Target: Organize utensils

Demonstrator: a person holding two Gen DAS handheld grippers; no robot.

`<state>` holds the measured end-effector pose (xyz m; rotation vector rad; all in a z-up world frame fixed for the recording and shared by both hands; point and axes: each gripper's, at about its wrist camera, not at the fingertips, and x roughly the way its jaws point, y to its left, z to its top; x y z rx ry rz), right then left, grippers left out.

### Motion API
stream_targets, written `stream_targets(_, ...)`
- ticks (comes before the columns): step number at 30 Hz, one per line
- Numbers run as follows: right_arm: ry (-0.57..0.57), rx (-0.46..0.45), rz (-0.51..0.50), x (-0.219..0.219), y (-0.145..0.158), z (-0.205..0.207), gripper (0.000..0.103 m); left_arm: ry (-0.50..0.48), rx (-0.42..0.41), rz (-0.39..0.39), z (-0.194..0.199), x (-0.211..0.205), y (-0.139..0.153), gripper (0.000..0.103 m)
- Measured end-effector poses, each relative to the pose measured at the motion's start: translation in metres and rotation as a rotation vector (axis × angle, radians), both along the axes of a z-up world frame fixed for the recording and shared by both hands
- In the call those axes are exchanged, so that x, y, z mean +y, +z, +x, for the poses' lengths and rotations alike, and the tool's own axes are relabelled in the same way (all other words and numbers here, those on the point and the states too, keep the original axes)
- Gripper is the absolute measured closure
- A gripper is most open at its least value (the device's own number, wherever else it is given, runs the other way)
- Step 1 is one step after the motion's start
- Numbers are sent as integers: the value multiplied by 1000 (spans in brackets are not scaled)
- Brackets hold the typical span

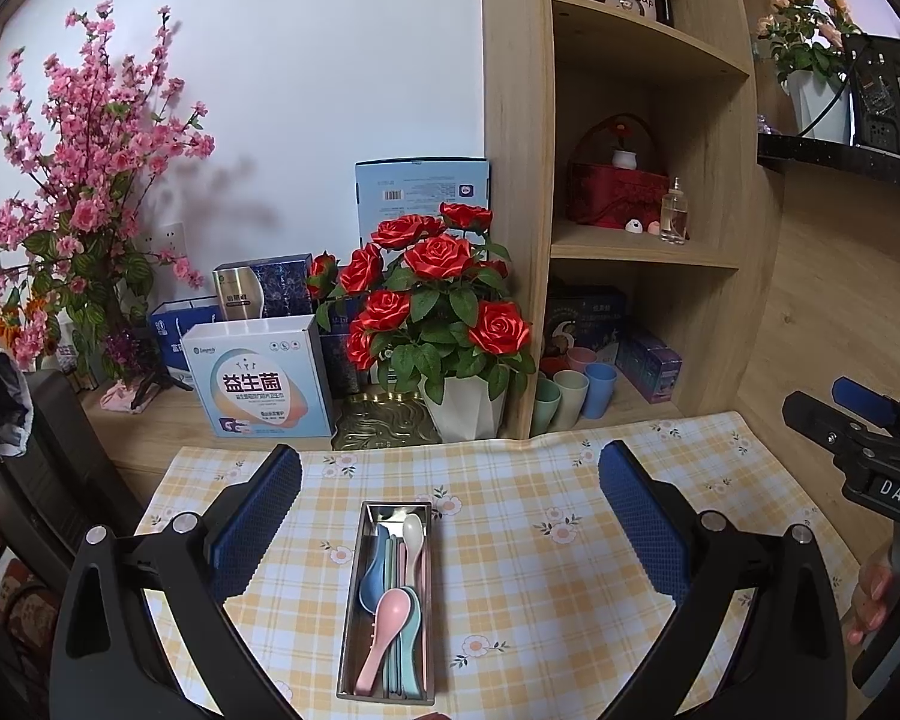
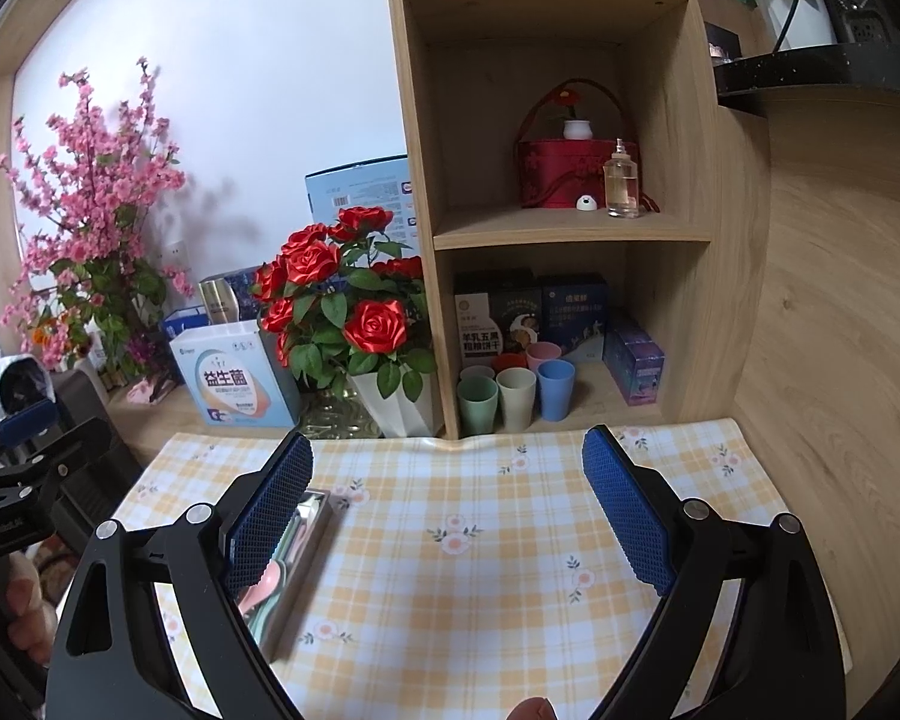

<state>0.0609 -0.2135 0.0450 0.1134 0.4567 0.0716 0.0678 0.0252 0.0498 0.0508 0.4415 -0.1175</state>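
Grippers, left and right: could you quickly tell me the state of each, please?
Left gripper: open, holding nothing, above the metal tray of spoons.
Right gripper: open, holding nothing, over the checked tablecloth.

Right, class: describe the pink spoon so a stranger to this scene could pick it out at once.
Start at the yellow checked tablecloth and find the narrow steel tray lying on it. The pink spoon lies at the tray's near end, on top of the other utensils. Its neighbours are a blue spoon, a white spoon and a teal one; only this is pink.

Black hand-held gripper (image 1: 450, 516) frames; blue textured pads (image 1: 258, 516); silver screws (image 1: 96, 534).
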Motion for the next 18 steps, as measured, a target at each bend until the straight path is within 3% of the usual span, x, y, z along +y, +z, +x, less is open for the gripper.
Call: stream_targets(18, -39, -37, -4, -3, 2, -5, 15, 2, -3, -15, -4, 3, 0, 6)
